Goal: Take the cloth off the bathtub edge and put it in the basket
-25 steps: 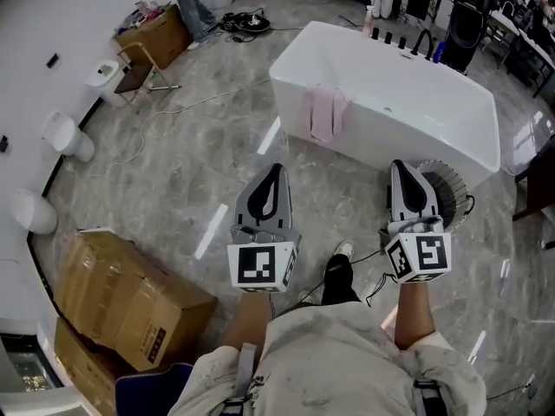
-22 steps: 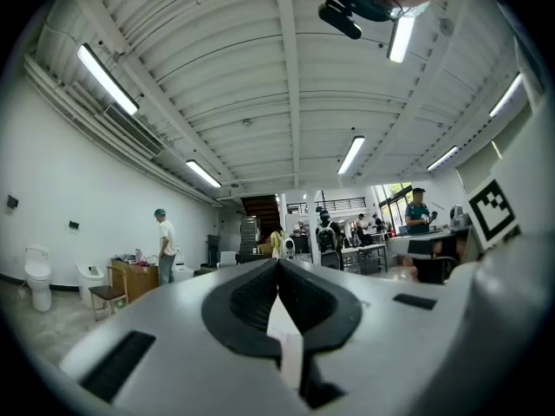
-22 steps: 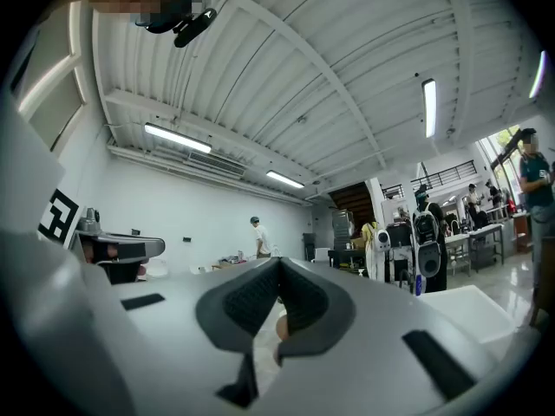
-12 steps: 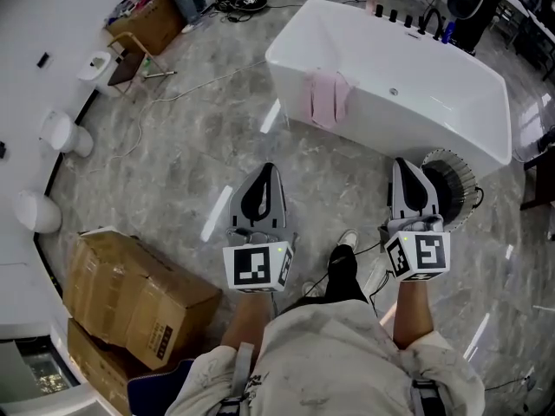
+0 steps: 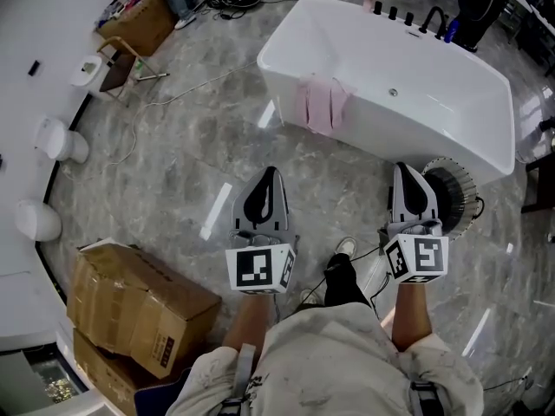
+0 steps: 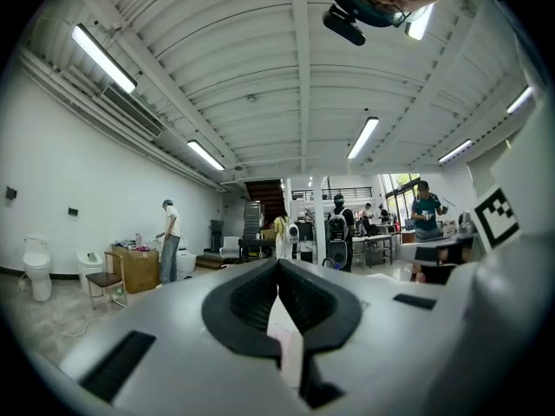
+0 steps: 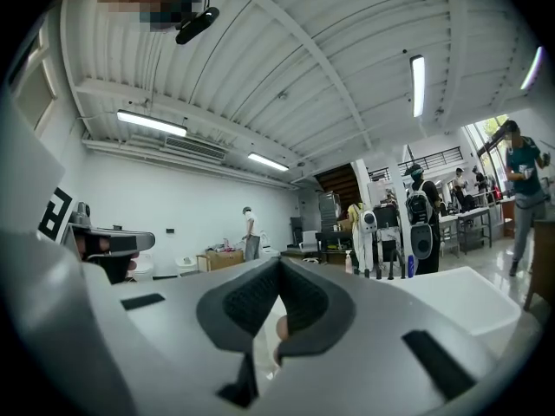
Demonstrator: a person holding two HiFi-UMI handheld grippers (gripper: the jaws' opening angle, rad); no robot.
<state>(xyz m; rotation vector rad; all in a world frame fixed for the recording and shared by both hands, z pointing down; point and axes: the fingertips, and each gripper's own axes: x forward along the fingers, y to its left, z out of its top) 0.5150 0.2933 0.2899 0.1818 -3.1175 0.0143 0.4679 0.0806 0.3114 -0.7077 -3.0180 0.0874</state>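
In the head view a pink cloth (image 5: 322,106) hangs over the near edge of the white bathtub (image 5: 373,139). A dark round wire basket (image 5: 452,194) stands on the floor against the tub's near right corner. My left gripper (image 5: 270,174) points at the tub, well short of the cloth, with its jaws shut and empty. My right gripper (image 5: 404,170) is also shut and empty, just left of the basket. In the gripper views, both the left gripper (image 6: 277,263) and the right gripper (image 7: 278,263) show their tips together. The tub's rim (image 7: 464,298) appears at the right in the right gripper view.
Cardboard boxes (image 5: 132,304) sit on the floor at my lower left. White toilets (image 5: 59,138) line the left wall, with a chair (image 5: 114,62) beyond. Bottles and a tap (image 5: 401,15) stand on the tub's far edge. A cable (image 5: 373,258) lies near my feet. Several people (image 6: 338,237) stand far off.
The bathtub and cloth have slid lower and closer in the head view as I step toward them. Both grippers keep their pose and stay shut.
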